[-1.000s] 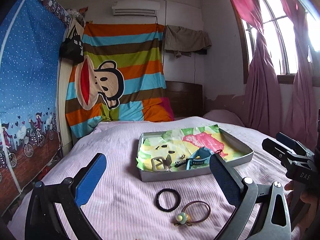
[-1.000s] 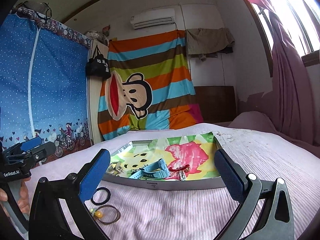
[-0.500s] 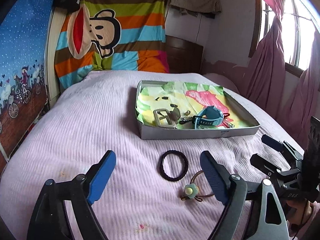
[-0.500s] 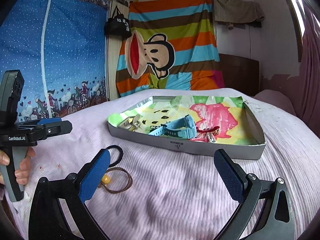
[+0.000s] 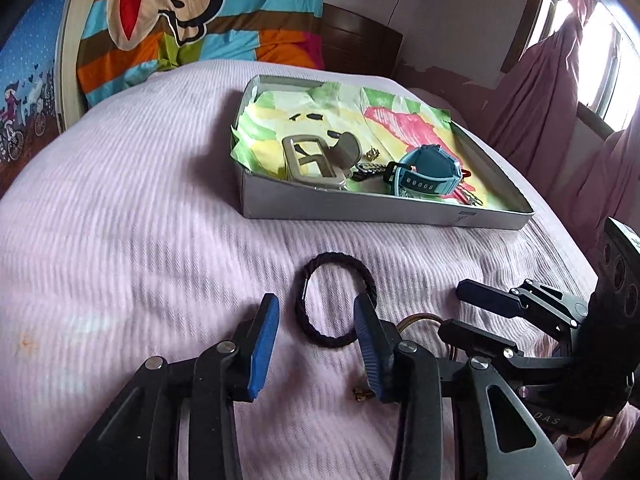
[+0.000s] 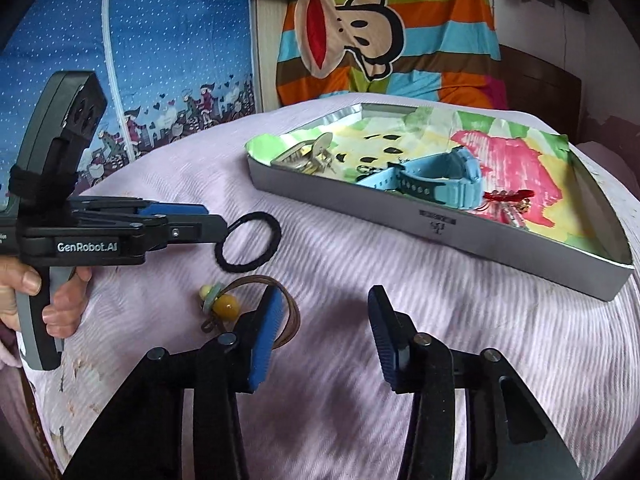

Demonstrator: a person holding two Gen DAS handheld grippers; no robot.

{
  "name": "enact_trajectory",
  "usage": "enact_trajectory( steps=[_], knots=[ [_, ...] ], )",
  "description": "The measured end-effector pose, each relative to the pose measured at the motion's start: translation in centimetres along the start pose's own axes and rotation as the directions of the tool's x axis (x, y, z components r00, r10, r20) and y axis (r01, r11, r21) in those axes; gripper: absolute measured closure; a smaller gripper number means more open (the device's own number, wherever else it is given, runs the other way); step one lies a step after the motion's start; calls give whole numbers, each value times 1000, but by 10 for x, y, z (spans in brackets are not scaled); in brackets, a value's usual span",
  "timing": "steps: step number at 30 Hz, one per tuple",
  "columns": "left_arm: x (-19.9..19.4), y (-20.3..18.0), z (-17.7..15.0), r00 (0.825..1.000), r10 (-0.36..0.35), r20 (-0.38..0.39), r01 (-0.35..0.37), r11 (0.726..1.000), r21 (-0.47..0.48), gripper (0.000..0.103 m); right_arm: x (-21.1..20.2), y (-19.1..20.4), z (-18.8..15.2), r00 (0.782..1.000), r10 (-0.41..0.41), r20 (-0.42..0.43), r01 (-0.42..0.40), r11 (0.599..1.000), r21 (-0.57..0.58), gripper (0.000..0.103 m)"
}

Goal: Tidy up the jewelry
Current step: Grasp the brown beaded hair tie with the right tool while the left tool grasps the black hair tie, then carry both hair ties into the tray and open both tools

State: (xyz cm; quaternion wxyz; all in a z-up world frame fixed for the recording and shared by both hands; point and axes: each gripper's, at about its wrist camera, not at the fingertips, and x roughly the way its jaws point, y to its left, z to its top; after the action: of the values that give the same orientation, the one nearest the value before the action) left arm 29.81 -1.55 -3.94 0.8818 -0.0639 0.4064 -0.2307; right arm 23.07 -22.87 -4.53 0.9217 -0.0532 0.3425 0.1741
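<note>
Both grippers tilt down over the bed [image 5: 120, 200], jaws just narrowed, half-open, gripping nothing: the left gripper [image 5: 316, 320] straddles the black hair tie [image 5: 362, 276], the right gripper [image 6: 324, 308] beside the brown one [image 6: 294, 320]. The tray [image 5: 360, 210] holds a blue watch [image 5: 428, 168] and a buckle [image 5: 308, 160].

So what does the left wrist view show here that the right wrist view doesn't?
Only the left wrist view shows the window with its pink curtains.

Only the right wrist view shows the hand gripping the left gripper's handle, the blue wall hanging, and the brown hair tie's yellow bead.

Both share the bed, the silver tray holding a blue watch and beige clip, and the black hair tie outside it.
</note>
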Motion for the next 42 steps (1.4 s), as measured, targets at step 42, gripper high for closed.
enact_trajectory(
  steps=[42],
  knots=[
    [-38,-69,80,977,-12,214,-11,994,105,98,-59,-54,69,969,-165,183,160,986,39,101]
  ],
)
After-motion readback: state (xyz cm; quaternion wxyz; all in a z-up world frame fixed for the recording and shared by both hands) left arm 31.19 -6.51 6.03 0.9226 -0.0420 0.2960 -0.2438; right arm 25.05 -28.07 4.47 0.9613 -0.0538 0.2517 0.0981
